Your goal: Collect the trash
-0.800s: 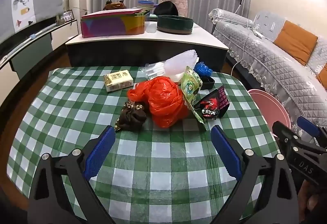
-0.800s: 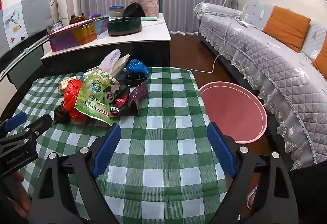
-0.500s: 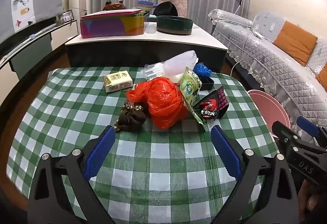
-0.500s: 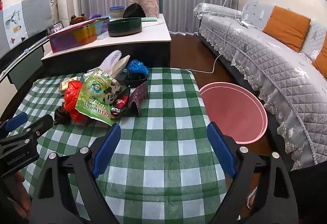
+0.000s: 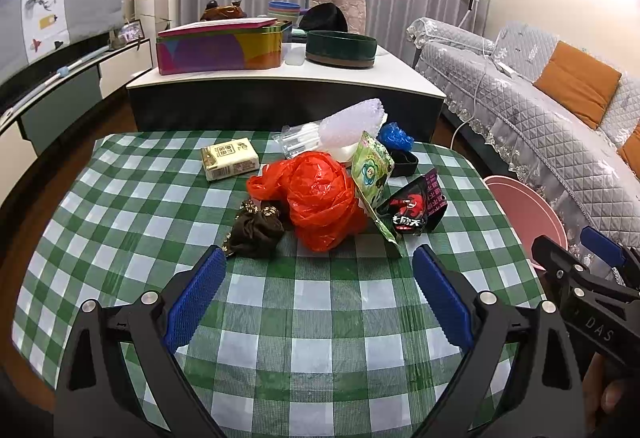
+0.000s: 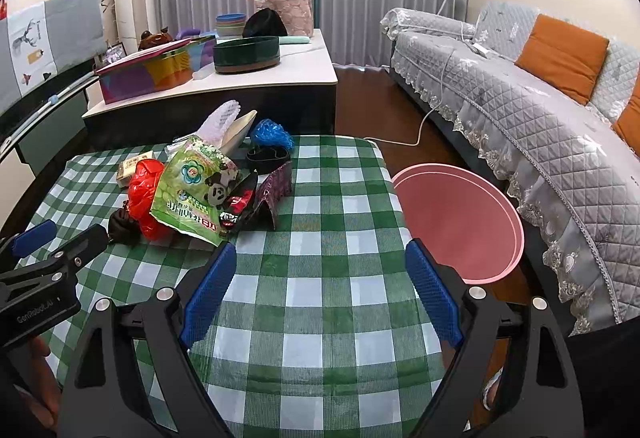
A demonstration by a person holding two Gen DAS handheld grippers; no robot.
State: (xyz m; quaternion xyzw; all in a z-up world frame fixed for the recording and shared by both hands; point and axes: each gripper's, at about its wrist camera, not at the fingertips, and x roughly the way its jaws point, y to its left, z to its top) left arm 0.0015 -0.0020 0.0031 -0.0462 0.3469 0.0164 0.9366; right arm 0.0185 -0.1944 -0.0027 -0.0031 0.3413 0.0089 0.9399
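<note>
Beyond both hand-held grippers, left (image 5: 318,298) and right (image 6: 318,292), jaws apart and empty, the crumpled orange plastic bag (image 5: 318,198) lies ahead, nearer the left.

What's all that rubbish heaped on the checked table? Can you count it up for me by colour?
Red or orange: 1, plastic bag
Brown: 1, crumpled wrapper
Green: 1, snack packet
Black: 2, red-printed packet, small tray
Blue: 1, crumpled bag
Cream: 1, tissue pack
Clear or white: 2, bubble wrap, clear packet
Total: 9
</note>
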